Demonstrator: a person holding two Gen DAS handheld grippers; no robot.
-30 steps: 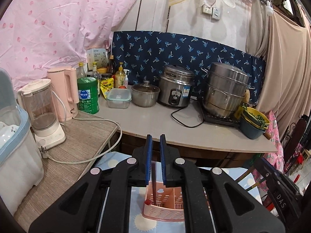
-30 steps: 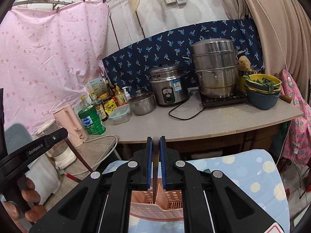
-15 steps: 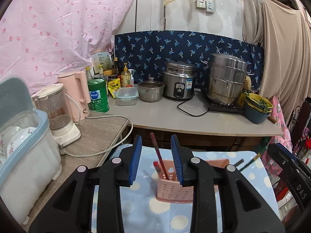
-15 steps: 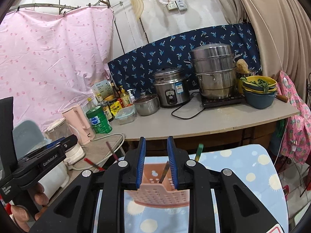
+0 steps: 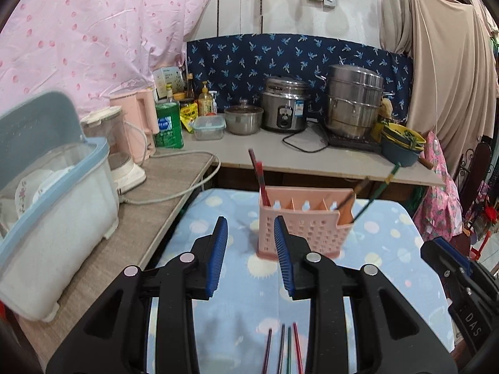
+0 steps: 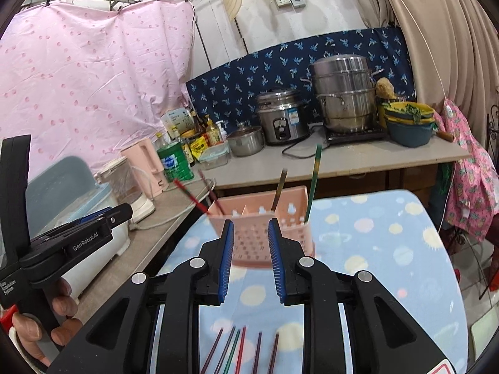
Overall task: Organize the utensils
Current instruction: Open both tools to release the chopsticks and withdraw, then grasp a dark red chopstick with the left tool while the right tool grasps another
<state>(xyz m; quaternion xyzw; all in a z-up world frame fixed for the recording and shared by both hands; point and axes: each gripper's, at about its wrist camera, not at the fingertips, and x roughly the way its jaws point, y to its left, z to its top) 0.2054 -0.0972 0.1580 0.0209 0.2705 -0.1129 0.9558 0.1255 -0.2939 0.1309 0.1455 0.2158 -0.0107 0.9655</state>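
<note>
Both grippers, left (image 5: 250,249) and right (image 6: 250,247), have backed off the pink caddy (image 5: 304,222), fingers spread wide, empty.

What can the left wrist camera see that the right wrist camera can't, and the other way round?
Only the left view shows plates inside the lidded bin. Only the right view shows the person's hand holding the left gripper. Both show the pink caddy with chopsticks standing in it, loose chopsticks lying on the dotted cloth, and open, empty jaws.
</note>
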